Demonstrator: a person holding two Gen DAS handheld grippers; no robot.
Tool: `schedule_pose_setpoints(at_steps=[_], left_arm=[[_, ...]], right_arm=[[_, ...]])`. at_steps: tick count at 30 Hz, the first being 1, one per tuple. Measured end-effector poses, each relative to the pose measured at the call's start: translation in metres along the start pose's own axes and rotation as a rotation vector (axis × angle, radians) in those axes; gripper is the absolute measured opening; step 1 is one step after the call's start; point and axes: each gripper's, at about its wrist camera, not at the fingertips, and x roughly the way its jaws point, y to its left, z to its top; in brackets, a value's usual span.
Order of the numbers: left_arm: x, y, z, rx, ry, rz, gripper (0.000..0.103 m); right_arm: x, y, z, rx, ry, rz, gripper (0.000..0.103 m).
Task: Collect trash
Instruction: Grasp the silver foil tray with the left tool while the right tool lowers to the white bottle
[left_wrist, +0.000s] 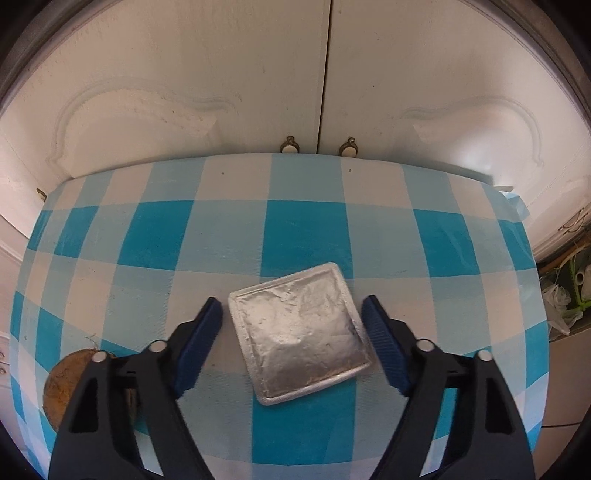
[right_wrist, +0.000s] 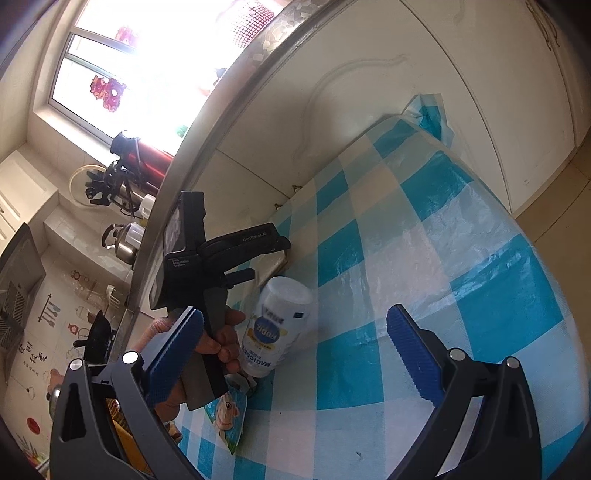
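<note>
Left tongs (left_wrist: 293, 328) are parked right over a flat silver foil packet (left_wrist: 299, 334), one blue pad on each side of it with a sliver of gap both ways, so they're only part open and not squeezing anything yet. That packet lies flat on the blue-and-white checked tabletop (left_wrist: 306, 229), square between the pads. Off to the left of those tongs a brown round thing (left_wrist: 61, 384) peeks out, can't tell what it is.

Right tongs (right_wrist: 295, 354) are spread wide with nothing in them. Just ahead of them, toward their left pad, a white plastic bottle (right_wrist: 277, 328) lies on its side, and a small cartoon-printed wrapper (right_wrist: 227, 417) sits just below it.

So honestly, this looks like early days. No bag or bin shows up in either view, nothing is gripped, and at least the packet, bottle and wrapper are waiting on the tabletop. My guess is the foil packet gets pinched first.
</note>
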Motion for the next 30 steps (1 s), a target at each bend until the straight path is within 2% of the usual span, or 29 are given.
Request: schedule_pose_setpoints(at_steps=[8, 17, 18, 21, 23, 27, 30], left_arm=[[-0.009, 0.004, -0.01, 0.056, -0.009, -0.037, 0.066], [-0.04, 0.001, -0.054, 0.169, 0.001, -0.137, 0.066], [-0.043, 0.0, -0.058, 0.179, 0.003, -0.147, 0.066], [-0.054, -0.001, -0.073, 0.201, 0.011, -0.184, 0.066], [-0.058, 0.005, -0.077, 0.178, 0.018, -0.206, 0.065], [-0.058, 0.01, -0.082, 0.153, 0.034, -0.229, 0.065], [-0.057, 0.01, -0.084, 0.149, 0.041, -0.237, 0.065]], right_arm=[[0.011, 0.003, -0.004, -0.03, 0.042, -0.022, 0.099], [0.019, 0.01, -0.01, -0.084, 0.058, -0.062, 0.095], [0.019, 0.011, -0.01, -0.089, 0.059, -0.058, 0.093], [0.023, 0.012, -0.012, -0.097, 0.078, -0.06, 0.068], [0.026, 0.011, -0.013, -0.096, 0.102, -0.067, 0.064], [0.029, 0.017, -0.015, -0.123, 0.119, -0.067, 0.065], [0.031, 0.017, -0.018, -0.118, 0.145, -0.064, 0.073]])
